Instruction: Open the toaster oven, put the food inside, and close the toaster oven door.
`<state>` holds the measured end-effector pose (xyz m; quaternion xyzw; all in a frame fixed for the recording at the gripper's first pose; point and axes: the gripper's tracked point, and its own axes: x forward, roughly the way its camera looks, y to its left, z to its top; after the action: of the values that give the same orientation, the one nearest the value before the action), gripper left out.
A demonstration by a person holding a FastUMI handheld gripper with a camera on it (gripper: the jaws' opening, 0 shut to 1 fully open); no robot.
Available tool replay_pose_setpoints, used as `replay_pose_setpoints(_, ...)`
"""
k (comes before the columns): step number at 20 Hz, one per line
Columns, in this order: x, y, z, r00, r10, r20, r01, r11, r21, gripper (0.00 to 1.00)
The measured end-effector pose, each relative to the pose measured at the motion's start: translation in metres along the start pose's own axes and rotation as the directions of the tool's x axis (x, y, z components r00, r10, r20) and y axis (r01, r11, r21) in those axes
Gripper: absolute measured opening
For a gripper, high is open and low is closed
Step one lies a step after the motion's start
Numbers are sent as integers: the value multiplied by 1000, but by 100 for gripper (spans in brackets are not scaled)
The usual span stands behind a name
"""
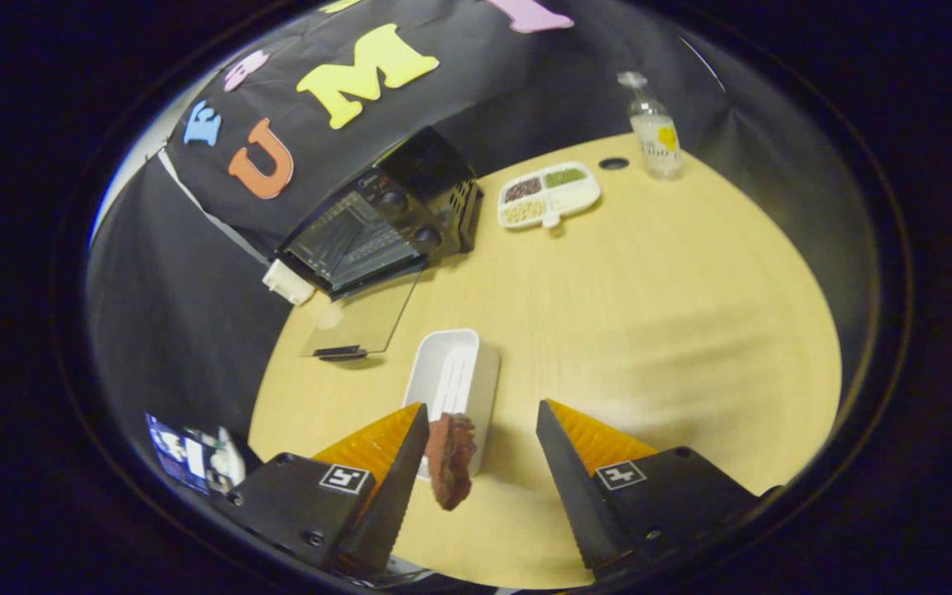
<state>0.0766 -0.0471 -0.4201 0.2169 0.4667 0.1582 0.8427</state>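
The black toaster oven [377,227] stands at the table's far left against the booth wall. Its glass door [360,322] is folded down flat toward me, and the dark cavity shows behind it. A white rectangular tray [453,372] lies just ahead of my fingers. A reddish-brown piece of food [449,459] sits against the inner face of my left finger [397,463], over the tray's near end. The right finger [567,463] is well apart from the food. My gripper [483,406] is open, and I cannot tell whether the food rests on the tray or hangs from the finger.
A white divided dish [549,194] of grains and beans sits beyond the tray, right of the oven. A clear bottle [654,128] stands at the far edge beside a round table hole [613,164]. The wooden table [674,330] spreads wide to the right.
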Motion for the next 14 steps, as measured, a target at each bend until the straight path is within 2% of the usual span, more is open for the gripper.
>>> replay_pose_setpoints(1, 3, 2, -6, 999, 26, -28, -25, 999, 26, 77)
replay_pose_setpoints(4, 6, 14, -15, 991, 99, -86, -93, 992, 81, 53)
replay_pose_setpoints(7, 5, 11, -22, 988, 103, -118, -89, 989, 117, 32)
replay_pose_setpoints(9, 6, 11, -21, 985, 115, -125, -94, 983, 158, 21)
replay_pose_setpoints(14, -10, 25, -2, 989, 112, -91, -96, 981, 169, 16)
